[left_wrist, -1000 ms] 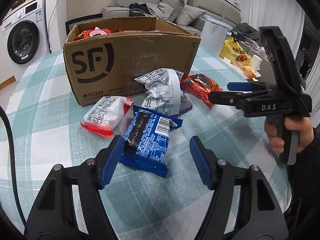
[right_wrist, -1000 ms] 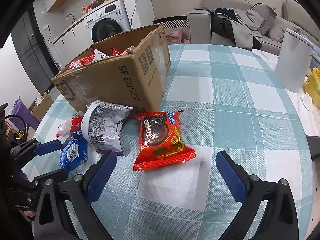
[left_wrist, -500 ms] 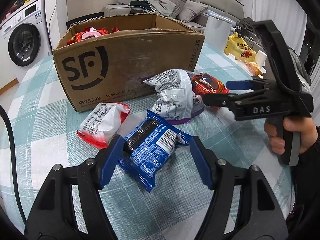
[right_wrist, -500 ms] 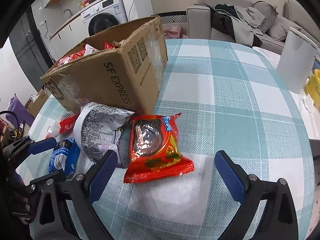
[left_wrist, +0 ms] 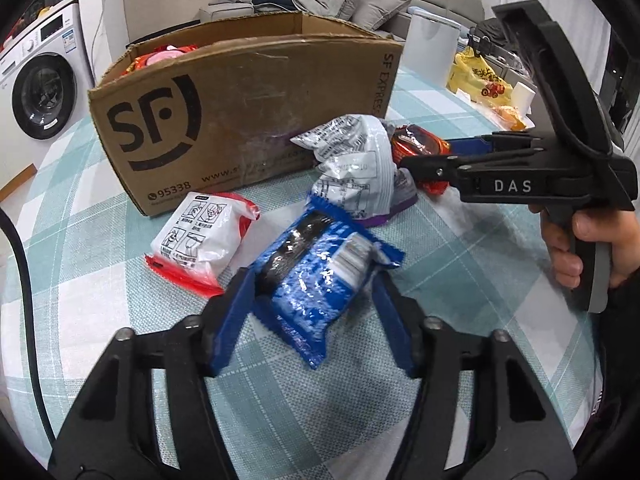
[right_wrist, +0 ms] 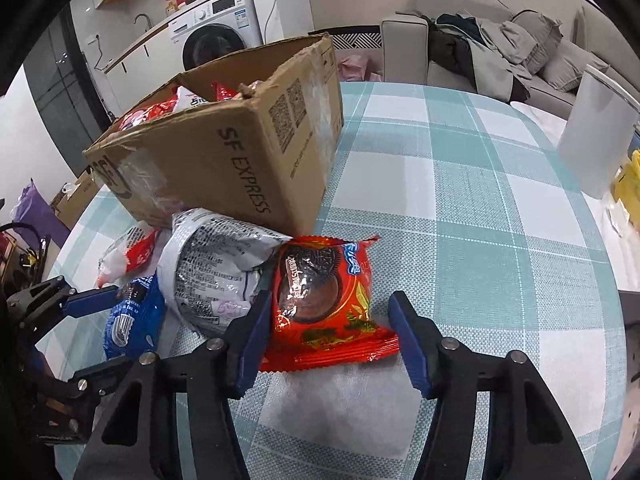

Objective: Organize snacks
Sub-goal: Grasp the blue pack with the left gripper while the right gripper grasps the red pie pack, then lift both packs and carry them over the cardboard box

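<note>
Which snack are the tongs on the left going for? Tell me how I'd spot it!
Find the big brown cardboard box on the checked tablecloth. In front of it lie a few snack packets, and the one nearest the left tongs, sitting between their blue fingers, is the blue cookie packet. It is the only blue one; its neighbours are a white-and-red packet and a silvery crumpled bag.

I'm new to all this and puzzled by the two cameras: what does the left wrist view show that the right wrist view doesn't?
Only the left view shows the person's hand and the yellow bag. Only the right view shows the box's QR-code end. Both show the box, the blue pack between the left claw's fingers, the silver pack, the red cookie pack between the right claw's fingers, and the washer.
</note>
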Tool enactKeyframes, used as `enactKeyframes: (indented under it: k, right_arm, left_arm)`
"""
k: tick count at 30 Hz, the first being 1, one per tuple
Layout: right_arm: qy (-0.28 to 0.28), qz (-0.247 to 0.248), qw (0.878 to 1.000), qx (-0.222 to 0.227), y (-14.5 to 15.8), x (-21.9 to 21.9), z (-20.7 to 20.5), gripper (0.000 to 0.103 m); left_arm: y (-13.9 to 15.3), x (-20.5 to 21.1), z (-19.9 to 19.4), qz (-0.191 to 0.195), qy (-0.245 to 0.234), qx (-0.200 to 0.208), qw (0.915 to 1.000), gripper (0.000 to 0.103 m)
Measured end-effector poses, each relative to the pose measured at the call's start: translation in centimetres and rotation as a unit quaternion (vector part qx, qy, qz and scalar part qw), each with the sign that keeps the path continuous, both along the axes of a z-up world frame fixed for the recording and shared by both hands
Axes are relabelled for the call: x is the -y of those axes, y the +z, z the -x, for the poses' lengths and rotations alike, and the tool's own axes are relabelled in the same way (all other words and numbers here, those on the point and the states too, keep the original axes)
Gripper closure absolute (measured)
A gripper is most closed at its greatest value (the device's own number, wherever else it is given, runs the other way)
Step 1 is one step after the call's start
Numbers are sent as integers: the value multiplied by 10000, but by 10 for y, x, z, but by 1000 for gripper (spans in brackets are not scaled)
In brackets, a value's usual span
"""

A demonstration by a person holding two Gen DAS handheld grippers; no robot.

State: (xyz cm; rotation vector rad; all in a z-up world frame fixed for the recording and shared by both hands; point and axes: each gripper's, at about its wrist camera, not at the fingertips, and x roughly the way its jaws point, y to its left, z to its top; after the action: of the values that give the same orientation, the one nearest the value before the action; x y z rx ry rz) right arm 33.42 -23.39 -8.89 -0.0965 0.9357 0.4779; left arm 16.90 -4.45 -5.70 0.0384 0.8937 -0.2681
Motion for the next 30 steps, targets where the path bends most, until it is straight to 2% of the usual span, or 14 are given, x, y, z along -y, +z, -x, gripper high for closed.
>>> enactKeyframes:
  k: [6,10,14,19,21,24,26,28,30]
  right_arm:
    - [10,18,9999,121,4,3,17,50]
    - [-169,-125,9997,145,8,14,26,52]
    - [-245,-246,9993,169,12,21,31,53]
    - [-244,-322,9989,217,18,25,35,53]
    - [-231,-338,9989,231,20,26,35,53]
    - [-235,-359,9988,250,23,28,36,53]
    - [-241,-374,9987,261,25,30,37,53]
    - [-253,-392,9986,262,26,31,37,53]
    - [-264,-403,9985,249,25,32,36,53]
  left_arm:
    - [-3,5,1,52,2,34,10000,57]
    - [-1,-3,6,133,38,40,9999,68]
    - [-2,-7,10,206,47,-25,9998,72]
    - [-5,-7,18,123,59,-103,9999,71]
    - [-5,-6,21,33,55,-118,9999,70]
    - [-2,-3,24,-104,20,-73,9999,61]
    - [3,1,24,-172,5,10,9999,45]
    - [8,2,25,-192,-23,104,9998,34]
    - [11,4,23,-179,-78,138,9997,31]
